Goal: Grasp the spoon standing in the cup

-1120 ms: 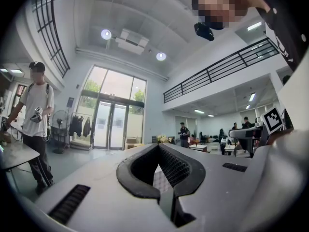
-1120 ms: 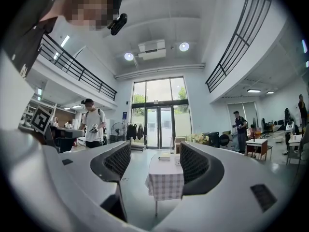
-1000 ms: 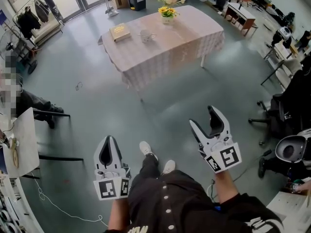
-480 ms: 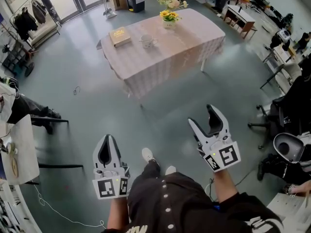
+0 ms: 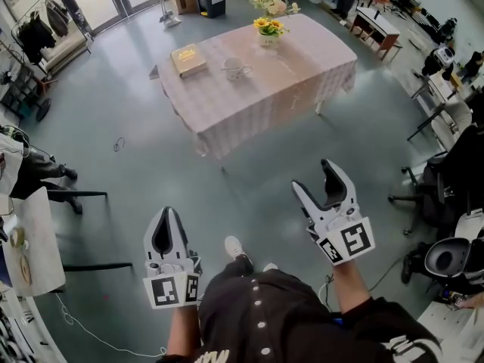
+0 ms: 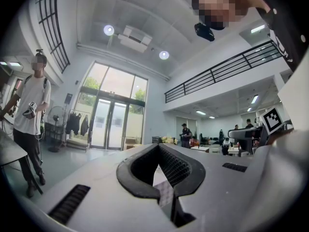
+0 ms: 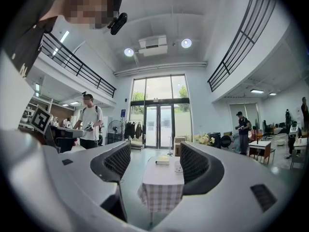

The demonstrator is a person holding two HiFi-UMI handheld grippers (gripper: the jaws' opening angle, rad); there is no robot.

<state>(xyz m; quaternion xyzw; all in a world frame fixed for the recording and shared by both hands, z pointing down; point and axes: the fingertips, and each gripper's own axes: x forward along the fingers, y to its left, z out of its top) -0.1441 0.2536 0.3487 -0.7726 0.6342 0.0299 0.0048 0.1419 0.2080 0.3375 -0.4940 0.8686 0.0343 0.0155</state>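
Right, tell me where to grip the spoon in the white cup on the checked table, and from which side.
Grip the handle end standing above the rim of the white cup on the checked-cloth table; the spoon itself is too small to make out here. Probably come down from above with the open right hand-held gripper, since only that end would clear the cup.

The left gripper [image 5: 167, 213] and right gripper [image 5: 314, 178] are white plastic shells with black ribbed pads [image 7: 200, 163] lining the jaws. At each one's rear sits a marker cube [image 5: 346, 242], white with black squares. The person wears a black top [image 5: 257, 316] with pale snaps [image 5: 260, 328] and white shoes [image 5: 234, 246].
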